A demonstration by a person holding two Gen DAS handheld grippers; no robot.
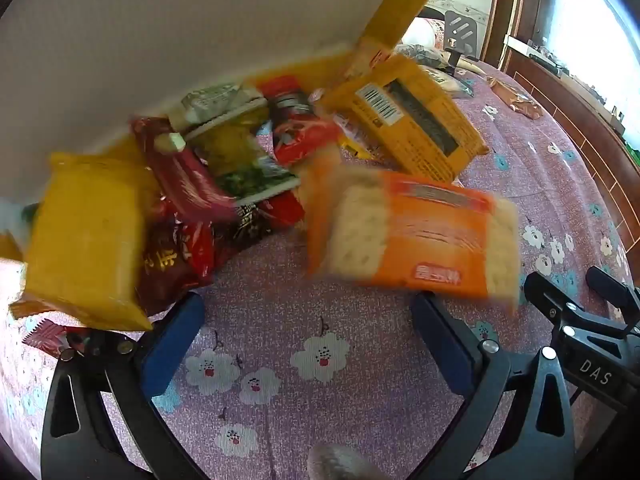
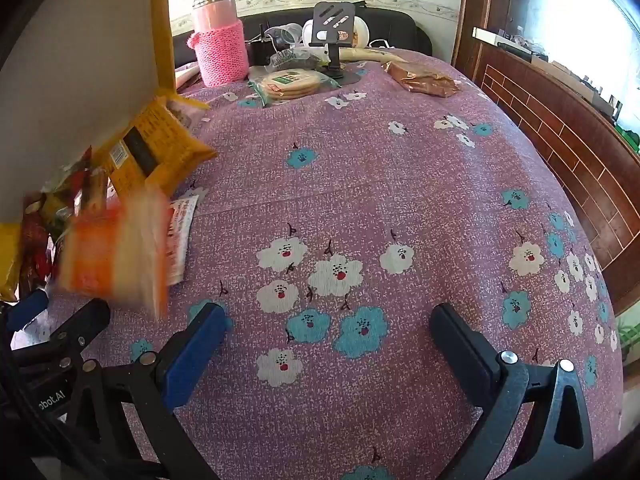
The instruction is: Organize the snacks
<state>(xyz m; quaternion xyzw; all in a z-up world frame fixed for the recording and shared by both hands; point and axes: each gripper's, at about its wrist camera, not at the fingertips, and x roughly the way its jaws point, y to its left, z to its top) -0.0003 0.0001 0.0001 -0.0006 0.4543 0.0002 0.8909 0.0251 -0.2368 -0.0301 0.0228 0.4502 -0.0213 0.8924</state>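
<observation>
A blurred orange cracker pack (image 1: pixel 416 232) sits just ahead of my left gripper (image 1: pixel 308 344), which is open and holds nothing. The pack also shows blurred at the left of the right wrist view (image 2: pixel 112 256). Behind it a pile of snacks lies against the wall: a yellow bag (image 1: pixel 88 240), dark red packets (image 1: pixel 184 184), a green and yellow pack (image 1: pixel 236 148), a red pack (image 1: pixel 300 124) and a yellow barcoded pack (image 1: pixel 408 120). My right gripper (image 2: pixel 324 344) is open and empty above the purple flowered cloth (image 2: pixel 400 184).
At the far end stand a pink knit-covered flask (image 2: pixel 220 36), a black phone stand (image 2: pixel 334 24), a round biscuit pack (image 2: pixel 292 82) and a brown packet (image 2: pixel 424 78). A wall lies to the left, a wooden sill to the right.
</observation>
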